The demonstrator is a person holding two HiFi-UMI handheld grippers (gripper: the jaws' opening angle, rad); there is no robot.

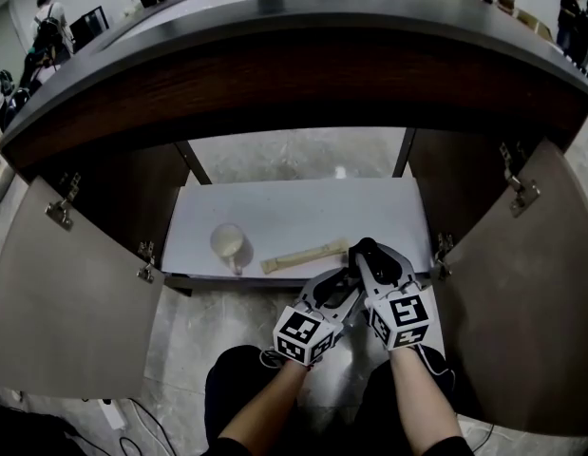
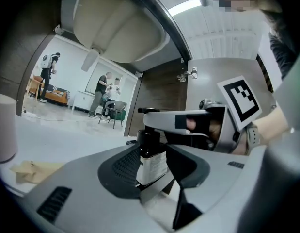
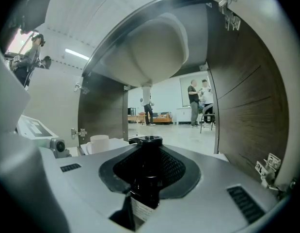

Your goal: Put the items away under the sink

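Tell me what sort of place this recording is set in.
Probably a demo sink unit in an open workroom: a basin over an open cabinet, doors swung wide, and people standing beyond its open back.

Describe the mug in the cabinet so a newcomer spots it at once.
Under the sink, the open cabinet has one white shelf. The mug stands upright on its left front part, left of a long pale stick lying flat. It is the only round, open-topped thing there.
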